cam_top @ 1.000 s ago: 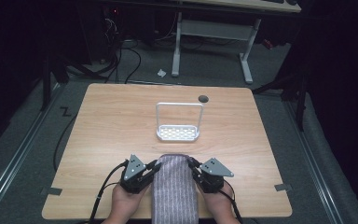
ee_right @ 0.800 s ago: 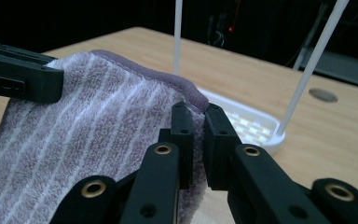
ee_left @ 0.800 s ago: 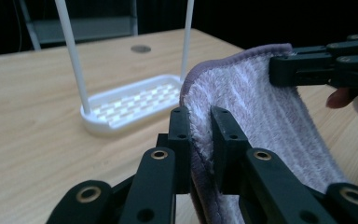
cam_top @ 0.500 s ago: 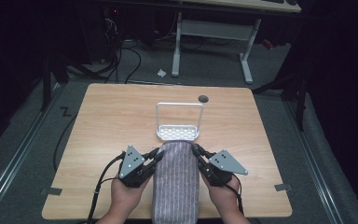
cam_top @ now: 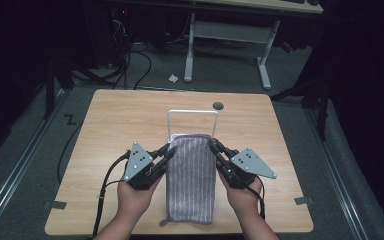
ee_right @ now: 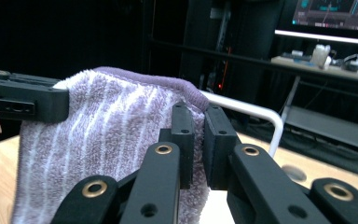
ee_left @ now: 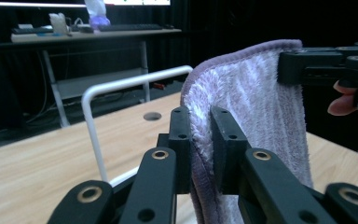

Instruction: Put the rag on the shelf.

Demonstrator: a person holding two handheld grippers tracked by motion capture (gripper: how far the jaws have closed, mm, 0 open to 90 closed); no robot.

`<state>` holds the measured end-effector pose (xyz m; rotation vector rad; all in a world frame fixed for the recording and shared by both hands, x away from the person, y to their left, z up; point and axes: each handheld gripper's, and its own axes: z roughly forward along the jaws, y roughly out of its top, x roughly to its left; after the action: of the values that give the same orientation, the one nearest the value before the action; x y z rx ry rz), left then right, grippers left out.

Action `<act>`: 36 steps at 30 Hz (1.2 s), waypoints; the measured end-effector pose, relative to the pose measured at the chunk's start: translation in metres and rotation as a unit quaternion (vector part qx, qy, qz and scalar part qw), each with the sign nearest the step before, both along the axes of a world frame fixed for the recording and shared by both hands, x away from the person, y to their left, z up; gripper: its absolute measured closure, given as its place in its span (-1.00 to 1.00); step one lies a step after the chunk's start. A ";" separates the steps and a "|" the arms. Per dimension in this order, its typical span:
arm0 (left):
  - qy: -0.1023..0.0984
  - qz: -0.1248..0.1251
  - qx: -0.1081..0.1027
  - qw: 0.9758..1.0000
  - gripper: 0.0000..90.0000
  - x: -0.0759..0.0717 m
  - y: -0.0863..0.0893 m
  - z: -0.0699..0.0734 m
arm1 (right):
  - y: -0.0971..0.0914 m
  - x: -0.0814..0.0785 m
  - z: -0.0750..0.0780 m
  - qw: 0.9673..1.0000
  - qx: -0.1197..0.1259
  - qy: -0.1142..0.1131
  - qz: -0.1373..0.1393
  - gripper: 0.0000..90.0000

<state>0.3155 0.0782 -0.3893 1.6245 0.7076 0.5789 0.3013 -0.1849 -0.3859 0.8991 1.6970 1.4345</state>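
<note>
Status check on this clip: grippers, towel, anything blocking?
Left gripper and right gripper shut on towel corners. Far edge lifted at white rack. Nothing in the way.

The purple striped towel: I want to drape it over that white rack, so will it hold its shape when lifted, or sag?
Probably sags: the purple striped towel hangs limp from its two pinched corners. Its plush pile likely grips well in the left hand-held gripper. The thin white rack looks light and might tip.
</note>
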 end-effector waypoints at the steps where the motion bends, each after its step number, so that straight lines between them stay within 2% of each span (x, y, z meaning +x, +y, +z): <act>1: 0.000 0.000 0.000 1.000 0.77 0.000 0.000 0.000 | 0.000 0.000 0.004 1.000 -0.001 -0.005 0.001 0.88; 2: -0.004 0.001 0.000 1.000 0.77 0.000 0.000 0.003 | 0.000 0.000 0.004 1.000 -0.001 -0.005 0.001 0.88; 3: -0.007 -0.001 0.002 1.000 0.78 0.002 0.000 0.006 | 0.001 0.001 0.011 1.000 0.002 -0.014 0.000 0.88; 6: -0.007 -0.003 -0.005 1.000 0.78 0.006 0.001 0.014 | 0.003 0.002 0.017 1.000 0.004 -0.021 0.001 0.88; 9: -0.017 0.000 -0.008 1.000 0.78 0.010 0.003 0.021 | 0.005 0.007 0.027 1.000 0.012 -0.028 0.004 0.88; 10: -0.019 0.001 -0.007 1.000 0.78 0.011 0.004 0.023 | 0.005 0.007 0.027 1.000 0.012 -0.028 0.004 0.88; 12: -0.017 0.002 -0.019 1.000 0.78 0.014 0.004 0.028 | 0.005 0.010 0.033 0.999 0.017 -0.029 0.007 0.88; 17: -0.025 0.002 -0.023 0.999 0.78 0.023 0.005 0.039 | 0.002 0.015 0.042 0.999 0.025 -0.029 0.009 0.88; 21: -0.027 0.000 -0.029 0.999 0.79 0.031 0.004 0.045 | 0.000 0.019 0.047 0.999 0.026 -0.030 0.005 0.88; 27: -0.034 -0.012 -0.017 0.999 0.79 0.041 -0.003 0.053 | -0.006 0.026 0.055 0.999 0.025 -0.027 -0.003 0.88; 30: -0.051 -0.005 -0.025 0.998 0.79 0.045 -0.007 0.056 | -0.010 0.031 0.059 0.999 0.024 -0.026 -0.008 0.88; 36: -0.050 0.001 -0.030 0.998 0.79 0.062 -0.014 0.059 | -0.013 0.042 0.071 0.999 0.018 -0.033 -0.016 0.88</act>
<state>0.3777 0.0646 -0.3301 1.5293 0.6457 0.6305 0.3438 -0.1975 -0.3145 0.8851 1.6060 1.4625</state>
